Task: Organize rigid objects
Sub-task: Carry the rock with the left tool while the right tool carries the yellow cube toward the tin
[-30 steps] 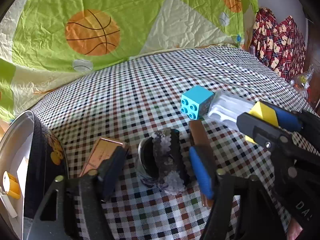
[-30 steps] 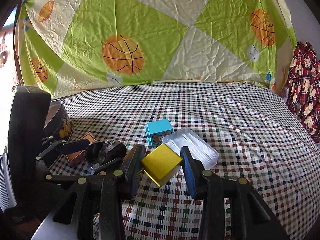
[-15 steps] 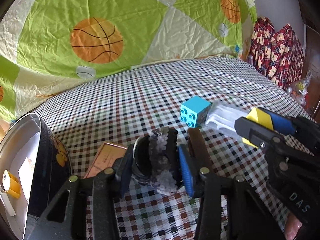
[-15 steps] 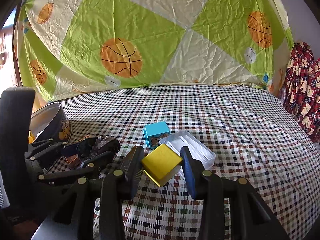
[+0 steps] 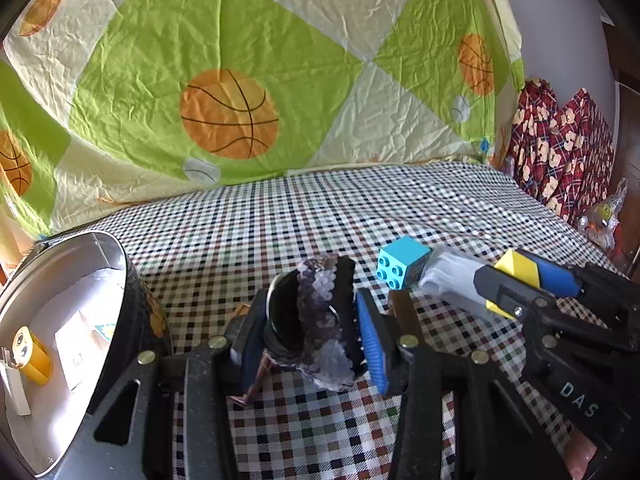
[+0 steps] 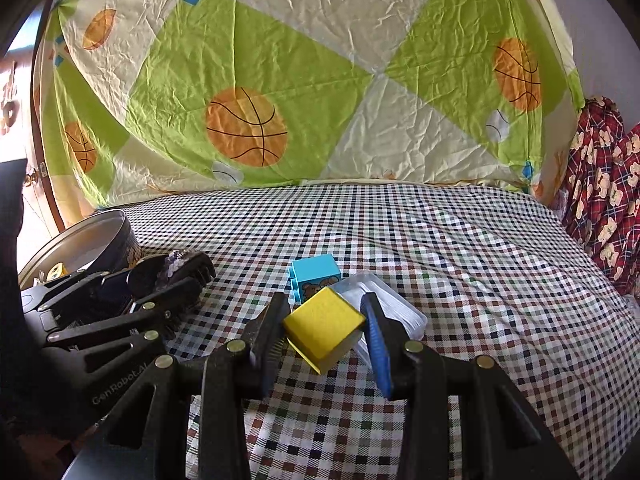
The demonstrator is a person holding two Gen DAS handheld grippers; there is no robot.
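My left gripper (image 5: 308,340) is shut on a black round case with purple sequins (image 5: 316,320) and holds it above the checked cloth, beside a round metal tin (image 5: 120,280). My right gripper (image 6: 326,334) is shut on a yellow block (image 6: 324,328), held just above the cloth. A light blue toy brick (image 6: 316,276) and a clear plastic box (image 6: 392,308) lie behind the yellow block. The right gripper with the yellow block (image 5: 516,270) also shows in the left wrist view, and the left gripper (image 6: 172,280) in the right wrist view.
The tin holds a small yellow cylinder (image 5: 30,354) and white paper cards (image 5: 76,352). A brown flat piece (image 5: 404,312) lies on the cloth right of the left gripper. A basketball-print quilt (image 6: 320,100) rises behind. Red plaid pillows (image 6: 604,200) sit at the right.
My left gripper closed on the sequined case and lifted it off the cloth, toward the tin. My right gripper rose slightly with the yellow block.
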